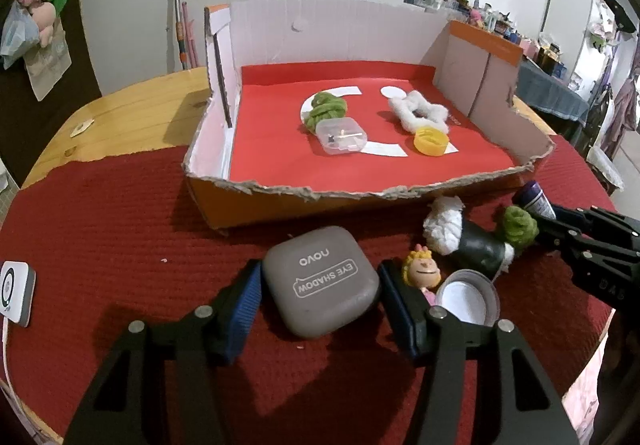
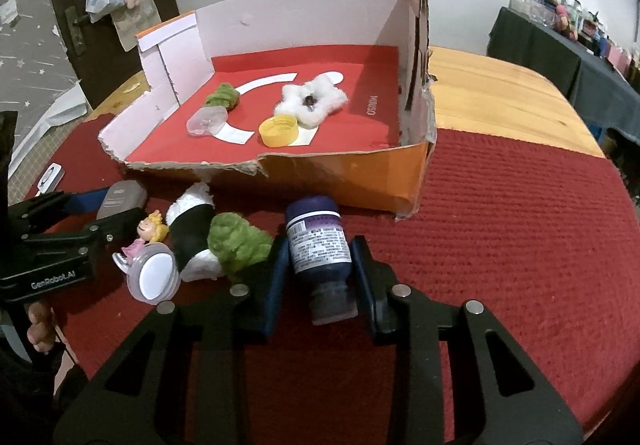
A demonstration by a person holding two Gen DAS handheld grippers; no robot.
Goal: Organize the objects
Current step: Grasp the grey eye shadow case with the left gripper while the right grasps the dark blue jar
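The big torn cardboard box fills the frame's middle. Below it, the left hand-held gripper squeezes a grey square eye-shadow case; the right hand-held gripper squeezes a small purple bottle. Next, I think, both get lifted into the box.

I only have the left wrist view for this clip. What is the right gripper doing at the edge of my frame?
Observer: The right gripper has its fingers either side of a purple bottle lying on the red mat.
Operator: Which way does it point?
Observer: Narrow end toward the gripper, wide end toward the cardboard box.
Operator: Anything hidden inside the box?
Observer: The white fluffy piece has a small dark item at its centre.
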